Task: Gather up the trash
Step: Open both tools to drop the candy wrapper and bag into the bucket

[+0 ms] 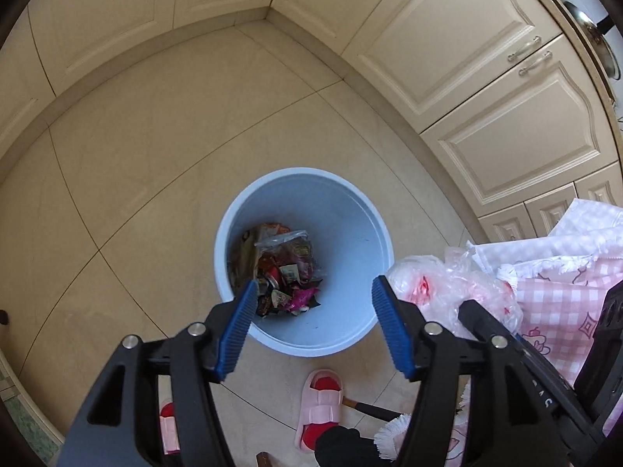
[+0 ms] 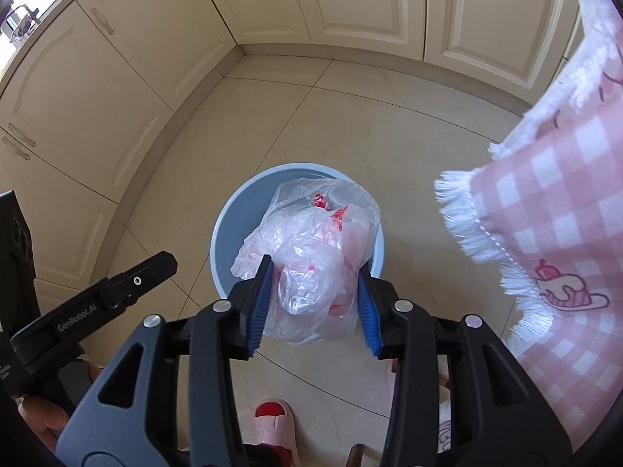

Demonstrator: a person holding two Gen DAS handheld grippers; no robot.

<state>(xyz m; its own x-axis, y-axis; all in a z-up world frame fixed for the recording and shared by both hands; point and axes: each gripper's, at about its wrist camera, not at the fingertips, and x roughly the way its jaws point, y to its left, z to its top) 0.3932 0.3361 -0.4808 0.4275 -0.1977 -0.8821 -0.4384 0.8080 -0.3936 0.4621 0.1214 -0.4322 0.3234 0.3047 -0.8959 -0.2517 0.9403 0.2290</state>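
A light blue bin (image 1: 350, 210) stands on the tiled floor, with several crumpled snack wrappers (image 1: 284, 272) at its bottom. My left gripper (image 1: 313, 295) is open and empty above the bin's near rim. My right gripper (image 2: 313, 276) is shut on a crumpled clear plastic bag with red print (image 2: 311, 245) and holds it over the bin (image 2: 222, 233). The bag also shows in the left wrist view (image 1: 447, 284), to the right of the bin, next to the right gripper's body (image 1: 506, 338).
Cream cabinets (image 1: 486, 78) line the floor's far and right sides. A pink checked cloth with white fringe (image 2: 545, 233) hangs at the right. Pink slippers (image 1: 319, 404) stand on the floor below the grippers.
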